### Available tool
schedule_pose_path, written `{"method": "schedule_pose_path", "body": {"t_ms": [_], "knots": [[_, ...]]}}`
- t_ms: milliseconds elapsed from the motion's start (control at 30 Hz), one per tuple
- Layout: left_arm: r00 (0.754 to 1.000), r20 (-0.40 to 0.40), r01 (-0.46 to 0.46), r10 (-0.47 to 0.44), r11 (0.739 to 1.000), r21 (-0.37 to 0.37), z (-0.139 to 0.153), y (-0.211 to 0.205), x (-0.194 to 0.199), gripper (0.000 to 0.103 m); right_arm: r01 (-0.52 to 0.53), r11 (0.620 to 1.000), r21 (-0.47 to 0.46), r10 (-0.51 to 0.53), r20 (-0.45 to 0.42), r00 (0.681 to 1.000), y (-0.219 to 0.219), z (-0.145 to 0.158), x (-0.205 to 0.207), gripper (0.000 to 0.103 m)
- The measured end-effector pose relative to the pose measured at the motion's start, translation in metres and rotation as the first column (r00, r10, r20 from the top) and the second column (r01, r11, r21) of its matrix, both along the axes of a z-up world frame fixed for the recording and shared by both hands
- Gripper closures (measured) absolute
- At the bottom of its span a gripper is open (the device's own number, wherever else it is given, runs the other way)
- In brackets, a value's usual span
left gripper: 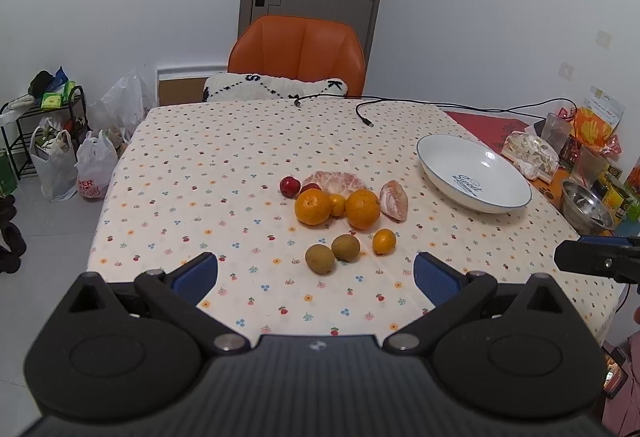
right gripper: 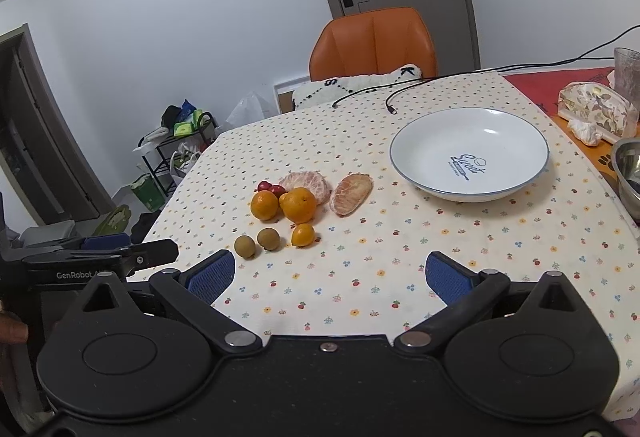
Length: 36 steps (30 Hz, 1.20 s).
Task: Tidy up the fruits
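- Your left hand-held gripper (left gripper: 316,275) hangs above the near edge of the surface (left gripper: 192,173) with its blue-padded fingers (left gripper: 198,275) spread wide and nothing between them.
- Your right hand-held gripper (right gripper: 328,277) is held the same way, fingers spread apart and empty, just to the right of the left one.
- The landmark is the white plate (right gripper: 424,133) with a blue rim and the word "Sweet" printed inside; it holds no fruit.
- All the fruit sits in a cluster to the left of the plate, on the flower-dotted cloth.
- Closest to the plate lies a peeled citrus wedge (right gripper: 352,194).
- Left of that wedge, a larger peeled citrus chunk (right gripper: 306,183) lies behind two oranges (right gripper: 299,205), which stand close together with a small one tucked between them.
- Two small red fruits (left gripper: 289,186) sit at the far left of the cluster, farthest from the plate.
- Nearer to you than the oranges, a small orange fruit (right gripper: 303,234) stands alone, with two brownish-green round fruits (right gripper: 268,238) just to its left.
- Beyond the plate, two black cables (right gripper: 400,93) trail across the surface.
- An orange chair (right gripper: 372,41) stands behind the surface, left of the plate.
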<state>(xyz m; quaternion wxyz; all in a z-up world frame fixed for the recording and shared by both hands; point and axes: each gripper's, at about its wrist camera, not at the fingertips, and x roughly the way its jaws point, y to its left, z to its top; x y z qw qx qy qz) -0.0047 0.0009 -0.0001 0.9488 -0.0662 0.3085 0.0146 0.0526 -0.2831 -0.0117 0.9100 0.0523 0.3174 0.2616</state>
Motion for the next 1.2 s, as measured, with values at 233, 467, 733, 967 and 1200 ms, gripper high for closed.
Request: {"method": "schedule_pose_path", "body": {"t_ms": [233,467,733,967,1200], "knots": [[1.000,0.003,-0.001,0.001,1.000,0.000,0.001,0.000,-0.001,0.000,-0.004,1.000,0.001,0.004,0.006,1.000,0.000,0.003,-0.002,0.000],[1.000,0.017,0.002,-0.002,1.000,0.009,0.005,0.000,-0.008,0.000,-0.003,1.000,-0.002,0.003,0.014,1.000,0.000,0.006,-0.004,0.000],[1.000,0.023,0.003,-0.003,1.000,0.007,0.008,0.001,-0.011,0.000,-0.005,1.000,-0.014,0.005,0.020,1.000,0.000,0.009,-0.004,0.000],[1.000,0.025,0.005,-0.005,1.000,0.004,0.009,0.003,-0.012,0.000,-0.006,1.000,-0.017,0.007,0.026,1.000,0.000,0.010,-0.006,0.000],[1.000,0.028,0.010,-0.010,1.000,0.007,0.010,0.001,-0.013,0.000,-0.006,1.000,-0.017,0.007,0.025,1.000,0.001,0.010,-0.006,0.000]]}}
